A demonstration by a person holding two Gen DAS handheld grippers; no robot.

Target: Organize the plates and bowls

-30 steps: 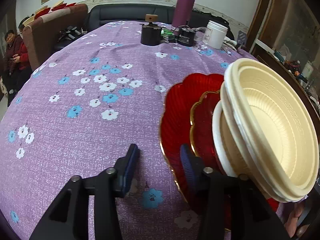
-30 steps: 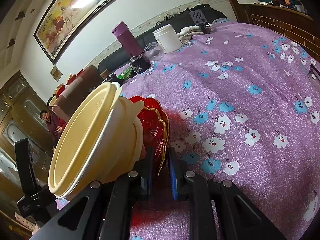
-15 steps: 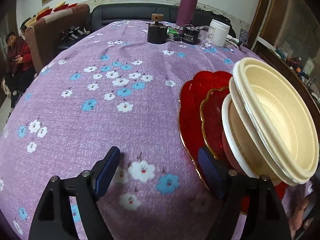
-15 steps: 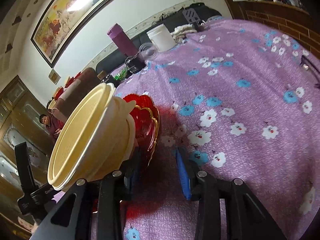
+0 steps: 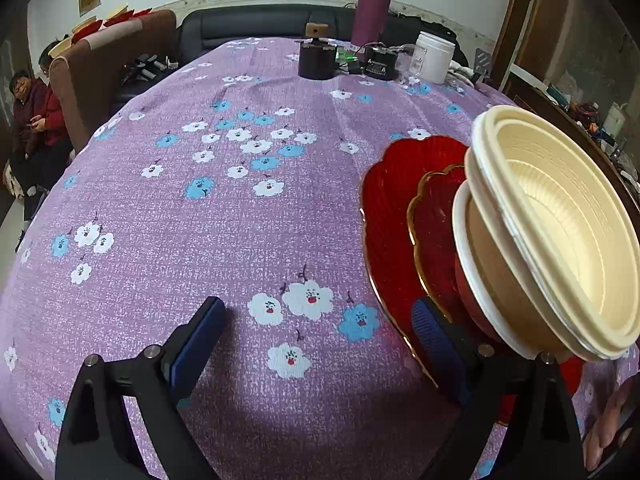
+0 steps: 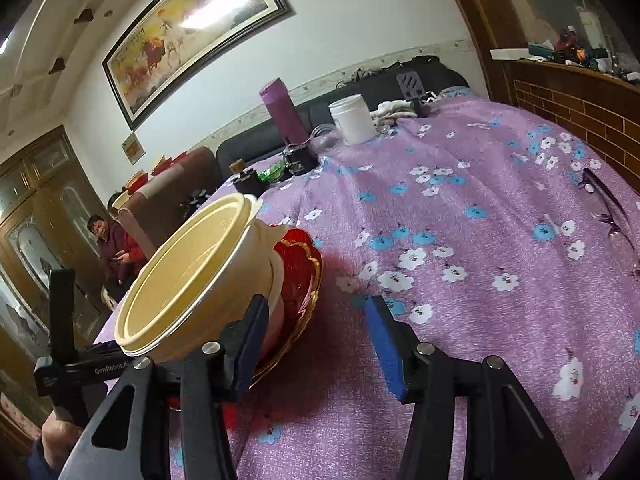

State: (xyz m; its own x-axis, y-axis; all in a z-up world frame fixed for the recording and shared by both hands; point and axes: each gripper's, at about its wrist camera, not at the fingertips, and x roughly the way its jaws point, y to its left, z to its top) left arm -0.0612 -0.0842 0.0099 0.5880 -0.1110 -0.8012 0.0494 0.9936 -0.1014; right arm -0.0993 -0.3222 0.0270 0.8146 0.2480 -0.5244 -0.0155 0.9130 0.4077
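A stack stands on the purple flowered tablecloth (image 5: 248, 216). At its bottom are two red gold-rimmed plates (image 5: 394, 216), a larger one under a smaller one (image 5: 434, 220). On them sit nested bowls: a brown one with a white rim (image 5: 486, 264) and cream ones (image 5: 560, 216) on top. The stack also shows in the right wrist view (image 6: 188, 276), with the red plates (image 6: 300, 276) under it. My left gripper (image 5: 320, 332) is open and empty, its right finger beside the plates' rim. My right gripper (image 6: 316, 336) is open and empty, its left finger next to the stack.
At the table's far end stand a purple flask (image 5: 370, 10), a white jar (image 5: 432, 58), a dark pot (image 5: 318, 60) and small clutter. Glasses (image 6: 608, 216) lie on the cloth at the right. A chair (image 5: 108, 80) and seated people (image 5: 30, 120) are at the left.
Both grippers have opened wide and let go of the red plates. Both have pulled back a little, and the stack now rests on the table.
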